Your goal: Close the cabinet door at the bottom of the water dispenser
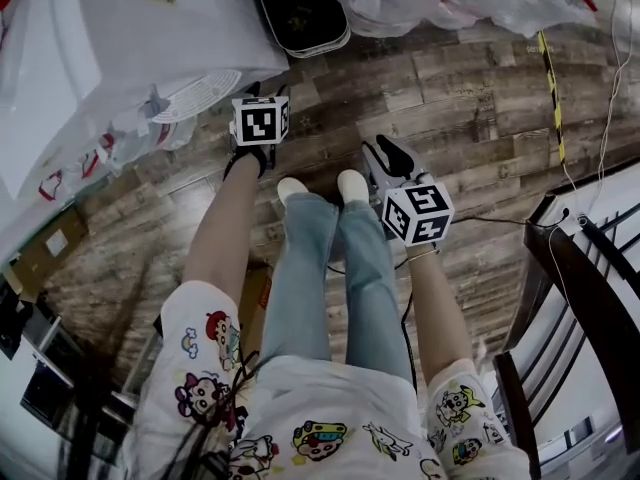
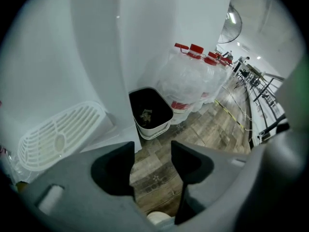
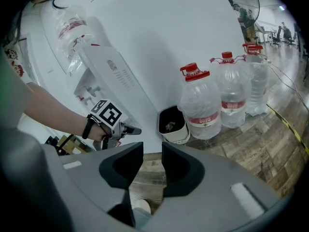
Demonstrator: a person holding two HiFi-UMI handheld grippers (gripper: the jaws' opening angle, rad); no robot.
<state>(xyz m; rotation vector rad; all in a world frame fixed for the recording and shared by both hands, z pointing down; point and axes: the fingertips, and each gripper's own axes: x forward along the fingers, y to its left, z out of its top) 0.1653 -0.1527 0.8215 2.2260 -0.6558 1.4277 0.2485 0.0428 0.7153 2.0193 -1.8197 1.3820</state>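
The white water dispenser (image 1: 140, 28) stands at the upper left, and its lower white panel (image 2: 104, 137) ends just ahead of my left gripper. Whether the bottom cabinet door sits flush I cannot tell. My left gripper (image 1: 255, 96) hangs close to that panel, jaws (image 2: 152, 153) wide open and empty, touching nothing. It also shows in the right gripper view, where the left gripper (image 3: 126, 128) points at the dispenser's base (image 3: 108, 76). My right gripper (image 1: 390, 160) is held back over the floor by the person's shoes, its jaws (image 3: 152, 161) apart with nothing between them.
A white slotted grille (image 2: 55, 137) lies beside the dispenser. A dark waste bin (image 1: 302, 10) stands against the wall, with wrapped water bottles (image 3: 200, 103) to its right. Wooden floor (image 1: 470, 108) spreads right, with cables and a black frame (image 1: 590, 298).
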